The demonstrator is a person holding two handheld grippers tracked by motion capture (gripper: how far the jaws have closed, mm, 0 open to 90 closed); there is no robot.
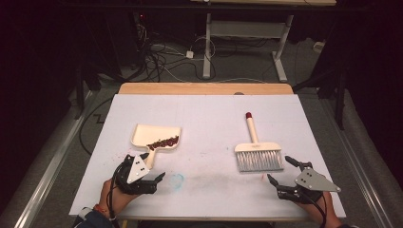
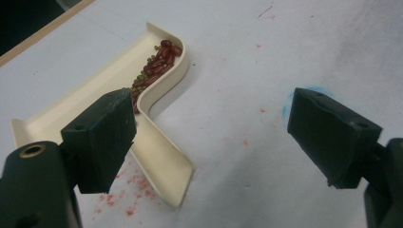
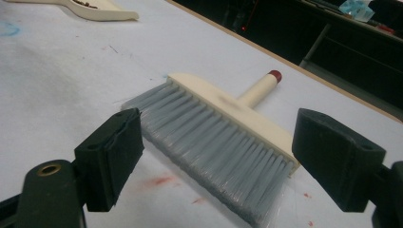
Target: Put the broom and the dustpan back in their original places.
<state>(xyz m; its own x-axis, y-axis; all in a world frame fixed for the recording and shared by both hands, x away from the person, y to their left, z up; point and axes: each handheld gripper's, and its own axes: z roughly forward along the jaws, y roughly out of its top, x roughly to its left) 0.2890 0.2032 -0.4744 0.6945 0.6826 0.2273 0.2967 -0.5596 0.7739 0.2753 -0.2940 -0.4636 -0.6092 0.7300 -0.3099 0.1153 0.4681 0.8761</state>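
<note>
Brush (image 1: 257,152) lies flat on surface (image 1: 209,118), right side — handle points away, bristles toward right claw (image 1: 285,171), released. Dustpan (image 1: 157,137) left — beans (image 1: 164,142) inside, handle toward left claw (image 1: 147,167), also released.

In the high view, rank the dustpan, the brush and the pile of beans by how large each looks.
1. Dustpan and brush: they look about alike in overall extent, so I won't rank them.
2. Pile of beans: clearly smallest, a short strip inside the dustpan.
</note>
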